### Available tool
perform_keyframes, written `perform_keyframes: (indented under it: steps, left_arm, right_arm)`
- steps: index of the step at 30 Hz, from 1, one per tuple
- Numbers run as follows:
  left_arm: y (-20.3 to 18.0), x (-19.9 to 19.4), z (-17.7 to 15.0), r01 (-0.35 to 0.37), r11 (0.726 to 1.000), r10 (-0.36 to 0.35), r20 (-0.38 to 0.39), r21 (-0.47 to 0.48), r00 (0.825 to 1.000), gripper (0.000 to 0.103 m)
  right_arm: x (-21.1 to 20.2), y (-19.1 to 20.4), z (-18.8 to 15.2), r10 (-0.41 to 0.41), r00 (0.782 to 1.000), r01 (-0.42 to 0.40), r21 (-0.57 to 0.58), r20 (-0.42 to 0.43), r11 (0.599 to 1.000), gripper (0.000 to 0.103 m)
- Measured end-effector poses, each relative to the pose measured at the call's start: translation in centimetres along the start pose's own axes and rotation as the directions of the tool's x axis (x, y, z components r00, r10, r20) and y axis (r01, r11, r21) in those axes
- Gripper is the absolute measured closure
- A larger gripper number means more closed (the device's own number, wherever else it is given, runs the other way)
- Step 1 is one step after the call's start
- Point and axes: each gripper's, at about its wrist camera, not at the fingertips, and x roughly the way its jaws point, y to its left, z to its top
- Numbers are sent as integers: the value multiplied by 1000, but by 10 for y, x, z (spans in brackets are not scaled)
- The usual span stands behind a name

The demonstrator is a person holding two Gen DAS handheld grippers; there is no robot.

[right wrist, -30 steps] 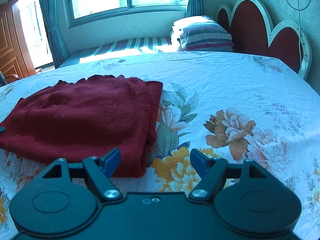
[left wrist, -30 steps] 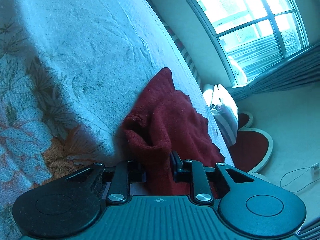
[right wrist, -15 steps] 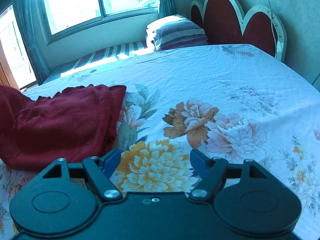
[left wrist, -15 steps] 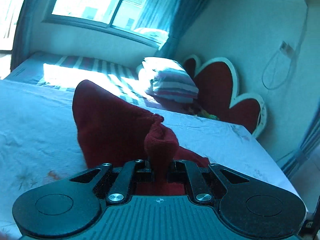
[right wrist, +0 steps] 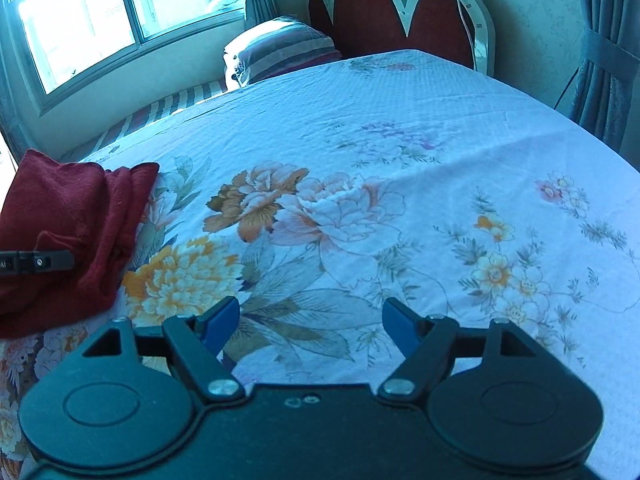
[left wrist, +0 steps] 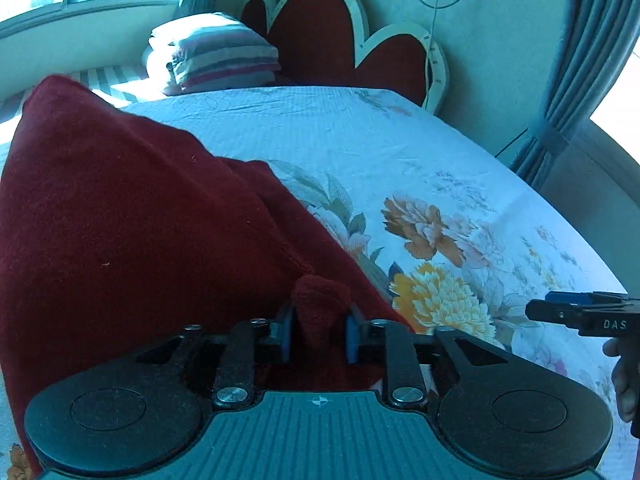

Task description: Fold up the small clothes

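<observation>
A dark red knitted garment (left wrist: pixel 120 220) lies folded over on the floral bedsheet (left wrist: pixel 400 152). My left gripper (left wrist: pixel 318 336) is shut on a bunched edge of the red garment and holds it up off the bed. In the right wrist view the garment (right wrist: pixel 68 216) sits at the far left, with a left gripper finger (right wrist: pixel 36 262) reaching into it. My right gripper (right wrist: pixel 310 324) is open and empty above the flowers of the sheet (right wrist: pixel 360 160), well right of the garment. It shows at the right edge of the left wrist view (left wrist: pixel 580 312).
A striped pillow (right wrist: pixel 280 52) and a red scalloped headboard (right wrist: pixel 400 8) stand at the far end of the bed. A window (right wrist: pixel 100 8) is at the back left and curtains (right wrist: pixel 608 52) hang on the right. A cable (left wrist: pixel 432 40) hangs on the wall.
My left gripper has swung round and carried the garment's edge over towards the right. My right gripper has moved right, away from the garment, still open.
</observation>
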Motion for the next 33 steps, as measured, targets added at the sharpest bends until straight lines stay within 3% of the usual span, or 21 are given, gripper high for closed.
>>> perform_keyframes:
  steps: [2,5,8,10,12,13,17,20,22,25,27,30,31,32,33]
  left_arm:
    - [2,-31,-3,20,1000,-19,66,-14,998,16]
    - [27,-82,-14,14,995,3,172,-100,985,13]
    - [71,-112,-34,-120,965,168,197,-233,966,13]
    - [100,-116,-50,-244,915,304,149,-322,941,13]
    - [124,-115,-64,-274,863,346,101,-424,933,13]
    - [131,-115,-70,-273,845,350,88,-461,933,13]
    - [140,-112,-81,-277,812,362,71,-513,929,13]
    - [143,-104,-81,-260,795,359,80,-548,930,13]
    - [144,-97,-77,-257,795,357,81,-550,931,13]
    - [148,-93,-77,-247,791,347,78,-559,935,13]
    - [152,-92,-79,-259,786,356,68,-561,932,13]
    - [163,-87,-83,-282,768,374,45,-575,927,13]
    - [165,-87,-83,-281,769,378,53,-574,925,13]
    - [167,-85,-81,-289,767,385,50,-573,922,13]
    - [168,-82,-77,-299,769,390,45,-565,920,13]
  right_arm:
    - [-3,1,2,26,1000,-26,18,9,999,25]
    - [-6,12,11,118,993,-119,52,19,992,25]
    - [-4,36,22,255,967,-256,86,27,963,27]
    - [1,56,26,349,937,-350,105,28,931,27]
    - [12,81,29,438,899,-436,129,11,891,27]
    - [19,94,30,482,876,-476,152,-2,866,27]
    - [55,135,27,605,794,-573,255,-63,779,27]
    - [84,154,22,638,762,-578,326,-113,748,28]
    - [96,163,21,675,730,-606,352,-112,714,33]
    - [103,179,27,705,704,-659,288,-89,695,34]
    - [112,184,34,732,676,-690,277,-86,669,30]
    - [130,190,48,730,674,-684,277,-113,675,29]
    - [137,189,52,737,665,-682,304,-120,665,29]
    - [142,186,55,748,653,-683,338,-117,648,33]
    - [144,186,56,750,651,-680,346,-122,646,47]
